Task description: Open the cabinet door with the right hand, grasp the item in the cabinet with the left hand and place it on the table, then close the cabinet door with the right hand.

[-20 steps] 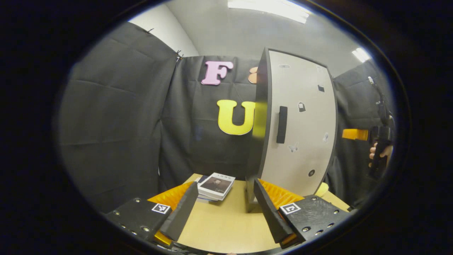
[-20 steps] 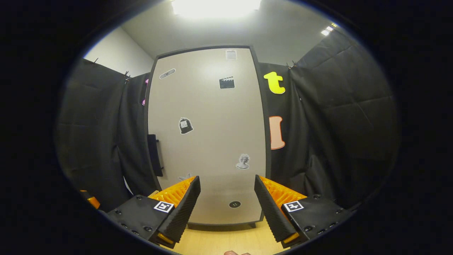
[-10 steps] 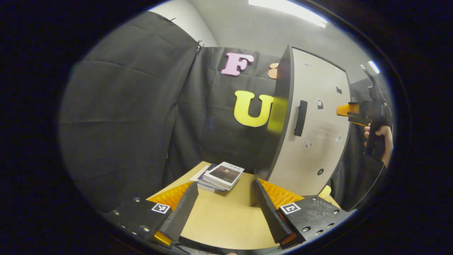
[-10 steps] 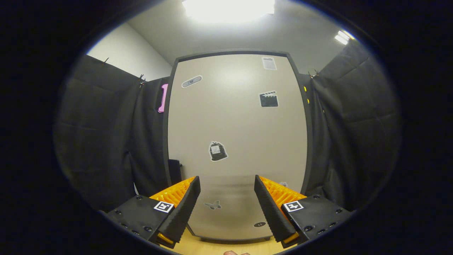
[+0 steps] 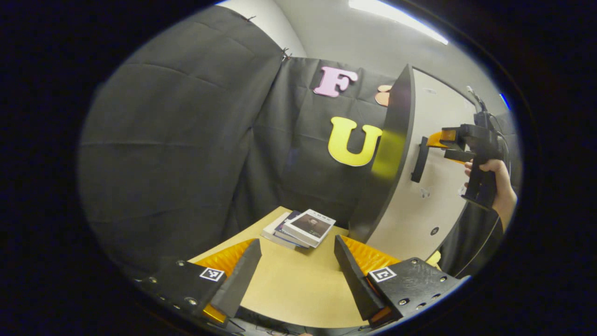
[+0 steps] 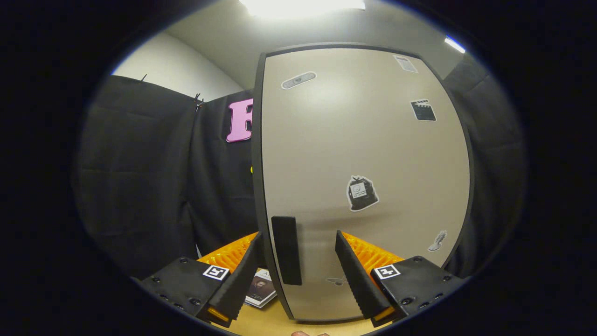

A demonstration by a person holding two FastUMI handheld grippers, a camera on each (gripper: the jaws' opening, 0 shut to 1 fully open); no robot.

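Over the last second we have brought our wide-open right gripper [image 6: 296,275] up until the closed cabinet door's [image 6: 364,154] handle [image 6: 286,249] sits between its fingers, ready to pull, while our open, empty left gripper [image 5: 298,275] waits over the counter [image 5: 289,284].

Cabinet door [image 6: 364,154]: beige face edged in black, right of centre, dotted with small black-and-white stickers [image 6: 361,192]. Handle [image 6: 286,249]: plain black, lower centre. Table [image 5: 298,284]: light tan wood, bottom of frame. Books [image 5: 303,227]: white and dark covers, stacked at centre. Gripper bodies: black, each bearing a black-and-white square marker [image 5: 211,274].
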